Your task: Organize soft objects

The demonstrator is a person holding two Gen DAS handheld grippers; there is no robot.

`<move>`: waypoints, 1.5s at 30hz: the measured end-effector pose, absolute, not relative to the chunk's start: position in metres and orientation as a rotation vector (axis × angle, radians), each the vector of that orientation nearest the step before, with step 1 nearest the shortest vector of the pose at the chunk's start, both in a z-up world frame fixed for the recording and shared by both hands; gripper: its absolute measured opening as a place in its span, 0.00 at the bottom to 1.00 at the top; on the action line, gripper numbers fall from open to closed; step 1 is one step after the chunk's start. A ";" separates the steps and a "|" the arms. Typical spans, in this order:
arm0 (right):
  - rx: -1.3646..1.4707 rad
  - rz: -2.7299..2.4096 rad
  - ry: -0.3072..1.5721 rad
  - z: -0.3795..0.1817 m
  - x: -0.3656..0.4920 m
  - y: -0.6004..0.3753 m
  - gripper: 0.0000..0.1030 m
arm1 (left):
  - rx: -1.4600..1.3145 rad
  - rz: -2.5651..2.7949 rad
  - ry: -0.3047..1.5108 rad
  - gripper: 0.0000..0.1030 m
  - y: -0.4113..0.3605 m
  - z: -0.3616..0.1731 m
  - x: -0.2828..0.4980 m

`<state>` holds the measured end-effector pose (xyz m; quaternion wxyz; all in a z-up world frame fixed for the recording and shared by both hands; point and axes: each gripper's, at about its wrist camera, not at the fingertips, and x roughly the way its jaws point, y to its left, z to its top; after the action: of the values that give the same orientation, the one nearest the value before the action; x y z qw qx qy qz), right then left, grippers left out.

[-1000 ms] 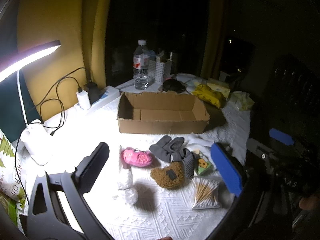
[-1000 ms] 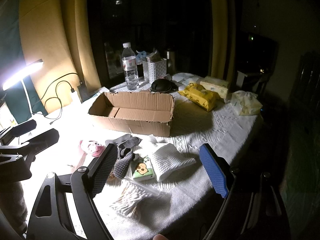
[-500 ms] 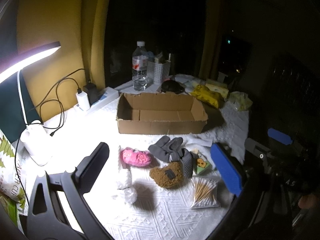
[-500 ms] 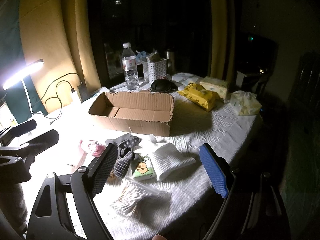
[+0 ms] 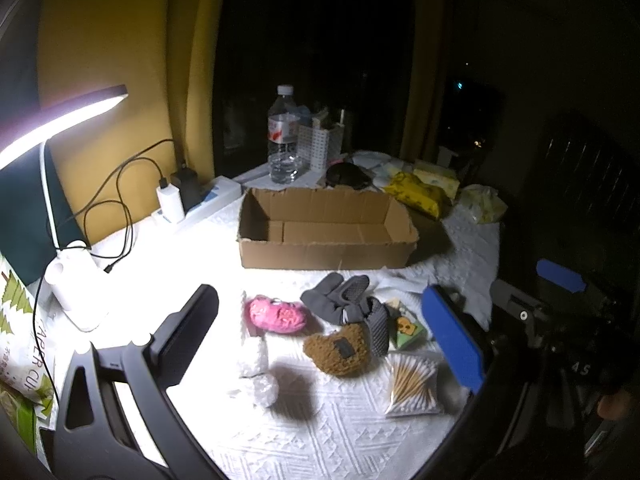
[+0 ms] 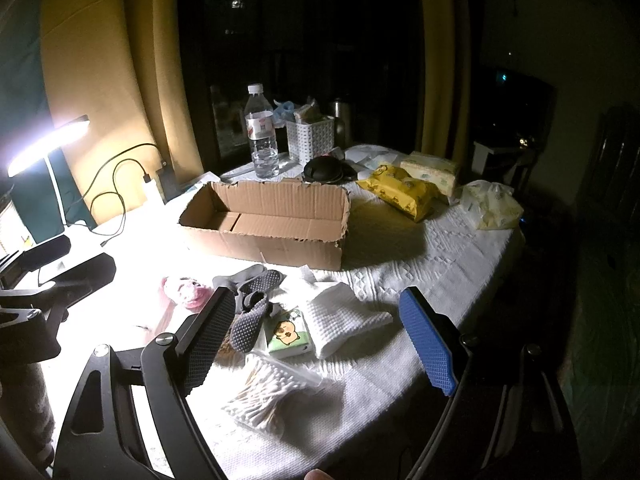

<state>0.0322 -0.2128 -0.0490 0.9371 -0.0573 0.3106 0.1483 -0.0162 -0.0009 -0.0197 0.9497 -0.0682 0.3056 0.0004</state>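
Observation:
An open cardboard box (image 5: 326, 236) (image 6: 264, 224) stands empty mid-table. In front of it lie a pink plush (image 5: 277, 315) (image 6: 185, 290), grey socks (image 5: 346, 305) (image 6: 250, 304), a brown plush bear (image 5: 338, 349), a small green tissue pack (image 5: 406, 328) (image 6: 289, 334), a white folded cloth (image 6: 344, 320), a bag of cotton swabs (image 5: 414, 386) (image 6: 268, 392) and crumpled plastic wrap (image 5: 258, 372). My left gripper (image 5: 320, 344) hovers open above the plushes. My right gripper (image 6: 320, 340) hangs open above the cloth and tissue pack. Neither holds anything.
A lit desk lamp (image 5: 60, 120) with white base (image 5: 76, 284) and a power strip (image 5: 200, 200) with cables sit at left. Behind the box stand a water bottle (image 5: 283, 136), a white basket (image 6: 311, 138), a black round object (image 6: 324, 168) and yellow tissue packs (image 6: 402, 192). The table edge drops at right.
The left wrist view has shifted slightly, with the table objects sliding a little left. The right gripper is almost still. Both stay open and nothing on the table has moved.

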 end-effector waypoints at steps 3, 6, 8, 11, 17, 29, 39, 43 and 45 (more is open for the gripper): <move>-0.117 0.303 0.635 -0.049 0.032 -0.213 0.84 | -0.137 -0.001 0.627 0.99 0.000 -0.023 -0.017; -0.114 0.301 0.643 -0.053 0.029 -0.213 0.84 | -0.138 -0.004 0.643 0.99 0.003 -0.029 -0.017; -0.114 0.299 0.653 -0.057 0.025 -0.211 0.84 | -0.137 -0.002 0.656 0.99 0.005 -0.034 -0.018; -0.116 0.299 0.673 -0.065 0.023 -0.208 0.84 | -0.136 -0.003 0.678 0.99 0.008 -0.044 -0.020; -0.119 0.298 0.718 -0.088 0.020 -0.200 0.84 | -0.134 -0.004 0.728 0.99 0.017 -0.067 -0.024; -0.111 0.312 0.828 -0.138 0.021 -0.183 0.84 | -0.115 0.035 0.826 0.99 0.043 -0.116 -0.012; -0.090 0.344 0.917 -0.173 0.038 -0.179 0.81 | -0.114 0.034 0.912 0.65 0.044 -0.150 0.009; -0.109 0.372 0.935 -0.183 0.040 -0.173 0.73 | -0.105 0.033 0.918 0.51 0.039 -0.153 0.007; -0.119 0.378 0.937 -0.185 0.040 -0.170 0.70 | -0.100 0.030 0.913 0.44 0.037 -0.152 0.006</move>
<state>0.0395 -0.1705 -0.1851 0.8735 -0.0572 0.4484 0.1807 0.0059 0.0370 -0.1524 0.8962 -0.0483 0.4408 0.0143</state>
